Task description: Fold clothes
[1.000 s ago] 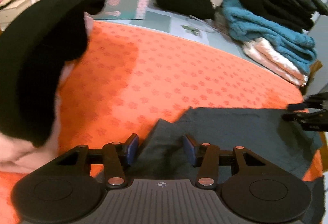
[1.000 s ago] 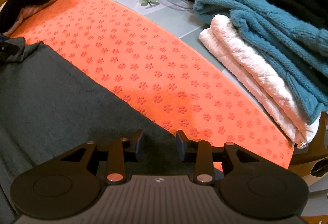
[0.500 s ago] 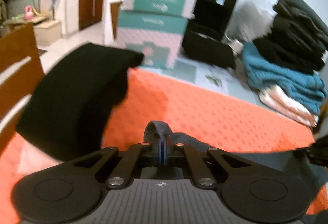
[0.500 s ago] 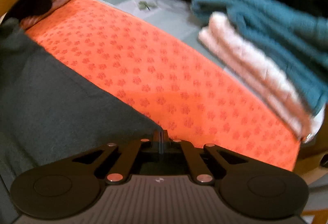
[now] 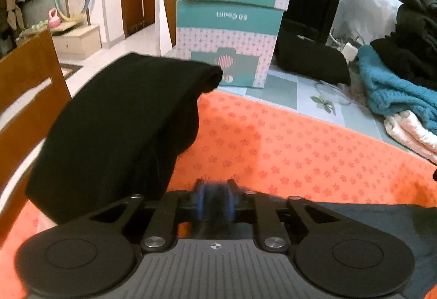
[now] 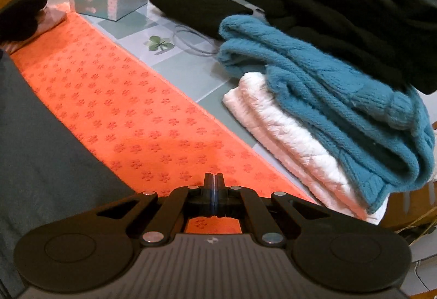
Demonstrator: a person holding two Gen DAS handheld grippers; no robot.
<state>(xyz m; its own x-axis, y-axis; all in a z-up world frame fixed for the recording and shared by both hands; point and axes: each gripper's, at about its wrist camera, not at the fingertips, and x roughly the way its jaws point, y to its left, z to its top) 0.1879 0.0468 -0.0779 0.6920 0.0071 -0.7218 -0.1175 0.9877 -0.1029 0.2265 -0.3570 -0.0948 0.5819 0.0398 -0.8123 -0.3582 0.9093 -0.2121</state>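
Note:
A dark grey garment (image 5: 355, 217) lies across an orange flower-patterned mat (image 5: 300, 148). In the left wrist view its edge runs up to my left gripper (image 5: 214, 199), whose blurred blue pads are shut on a fold of it. In the right wrist view the same garment (image 6: 41, 148) fills the lower left over the mat (image 6: 136, 107), and its edge leads under my right gripper (image 6: 214, 184). That gripper's fingers are pressed together; the pinched cloth itself is mostly hidden.
A folded black garment (image 5: 123, 129) on a pink one sits at the mat's left end, beside a wooden chair (image 5: 24, 75). Teal boxes (image 5: 229, 25) stand behind. A teal sweater (image 6: 327, 96), a white garment (image 6: 286, 135) and black clothes (image 6: 355, 12) are stacked at the right.
Both grippers went from open over the garment's edge to shut on it. They have since risen and tilted up, and the cloth has come with them.

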